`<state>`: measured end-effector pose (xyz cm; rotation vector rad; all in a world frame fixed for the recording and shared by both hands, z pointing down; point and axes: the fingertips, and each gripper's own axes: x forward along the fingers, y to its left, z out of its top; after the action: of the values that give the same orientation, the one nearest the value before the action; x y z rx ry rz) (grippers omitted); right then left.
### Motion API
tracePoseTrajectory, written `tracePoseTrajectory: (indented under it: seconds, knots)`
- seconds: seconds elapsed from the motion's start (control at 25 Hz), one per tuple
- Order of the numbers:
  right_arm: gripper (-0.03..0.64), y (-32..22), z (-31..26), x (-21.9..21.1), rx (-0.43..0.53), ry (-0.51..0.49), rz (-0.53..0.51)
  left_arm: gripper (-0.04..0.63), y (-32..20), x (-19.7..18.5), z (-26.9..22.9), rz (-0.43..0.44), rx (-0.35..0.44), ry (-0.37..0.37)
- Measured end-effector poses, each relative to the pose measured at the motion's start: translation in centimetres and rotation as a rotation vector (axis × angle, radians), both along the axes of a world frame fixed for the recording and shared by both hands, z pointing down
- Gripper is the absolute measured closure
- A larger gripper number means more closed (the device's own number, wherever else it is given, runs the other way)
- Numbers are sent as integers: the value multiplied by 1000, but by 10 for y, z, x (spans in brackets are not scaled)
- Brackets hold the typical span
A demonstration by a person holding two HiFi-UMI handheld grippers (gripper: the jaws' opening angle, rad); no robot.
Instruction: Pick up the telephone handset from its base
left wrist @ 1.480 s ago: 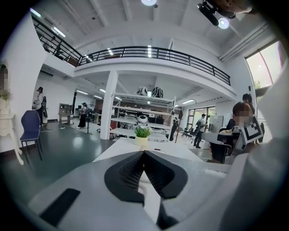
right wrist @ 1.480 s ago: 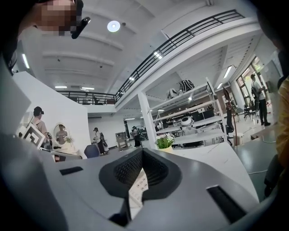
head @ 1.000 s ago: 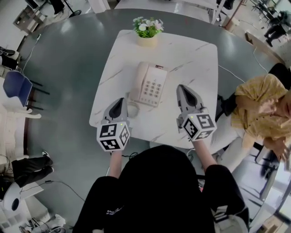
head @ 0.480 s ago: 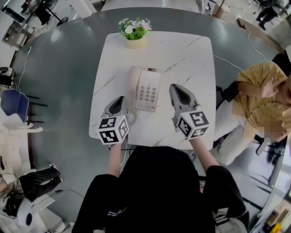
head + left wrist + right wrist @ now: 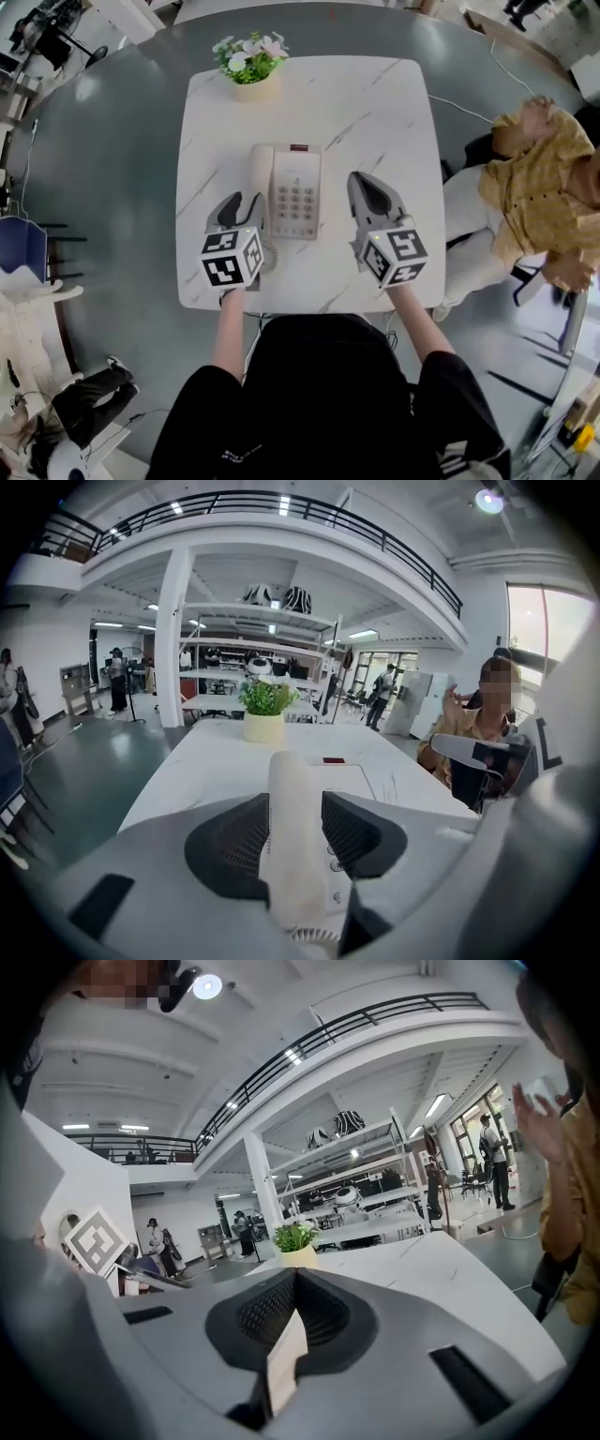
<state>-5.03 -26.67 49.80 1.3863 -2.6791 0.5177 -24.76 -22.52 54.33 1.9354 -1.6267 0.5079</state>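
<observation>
The white marble-pattern table (image 5: 394,122) carries a cream telephone (image 5: 296,197) near its middle and a small flower pot (image 5: 250,64) at the far edge.

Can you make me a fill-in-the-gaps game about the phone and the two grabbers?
1. In the head view, the handset lies on the ___ side of the phone.
2. One gripper has its jaws open round the handset: the ___ one.
3. The right gripper, beside the phone, has its jaws ___.
4. The flowers stand in a ___.
Missing words: left; left; shut; pot.
The left gripper's jaws have just been opening.
</observation>
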Motion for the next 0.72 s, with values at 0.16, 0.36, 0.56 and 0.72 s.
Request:
tracePoseTrajectory:
  seconds: [0.16, 0.36, 0.56, 0.72]
  knots:
    - [627, -6, 9, 2, -18, -3, 33, 375, -12, 4, 17, 18, -54, -21]
    - [627, -4, 18, -2, -42, -9, 43, 340, -23, 10, 35, 35, -110, -14]
    - [627, -3, 24, -7, -59, -16, 50, 341, -30, 10, 50, 21, -149, -18]
    - [627, -5, 29, -4, -73, -24, 67, 347, -35, 9, 56, 8, -173, -57]
